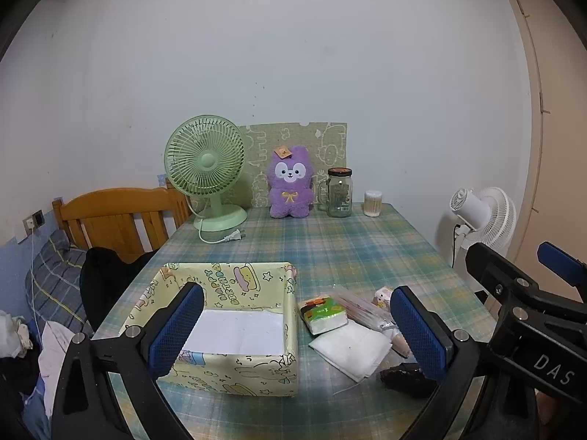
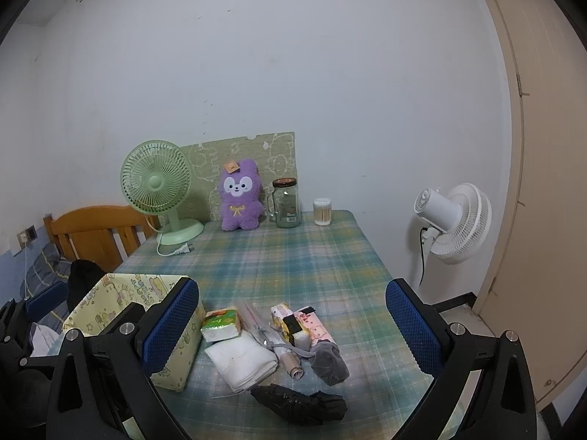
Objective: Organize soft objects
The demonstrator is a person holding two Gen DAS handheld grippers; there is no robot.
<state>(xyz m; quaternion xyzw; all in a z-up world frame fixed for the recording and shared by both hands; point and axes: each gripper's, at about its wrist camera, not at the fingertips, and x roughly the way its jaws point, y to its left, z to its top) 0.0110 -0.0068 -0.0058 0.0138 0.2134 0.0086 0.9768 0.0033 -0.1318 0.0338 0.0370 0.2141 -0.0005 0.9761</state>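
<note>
A yellow cartoon-print box (image 1: 234,330) stands open and empty on the plaid table (image 1: 330,242); it also shows in the right wrist view (image 2: 124,304). Right of it lie a green tissue pack (image 2: 222,324), a folded white cloth (image 2: 242,363), a rolled umbrella (image 2: 271,341), a pink-yellow pack (image 2: 301,324), a grey sock (image 2: 328,361) and a black crumpled cloth (image 2: 301,401). My left gripper (image 1: 297,333) is open above the box's right side. My right gripper (image 2: 293,330) is open above the pile and empty; it also shows in the left wrist view (image 1: 524,286).
At the table's back stand a green desk fan (image 1: 205,168), a purple plush (image 1: 291,183), a glass jar (image 1: 339,192) and a cotton-swab tub (image 1: 372,203). A white floor fan (image 2: 455,220) stands right of the table. A wooden bed frame (image 1: 121,216) is at left.
</note>
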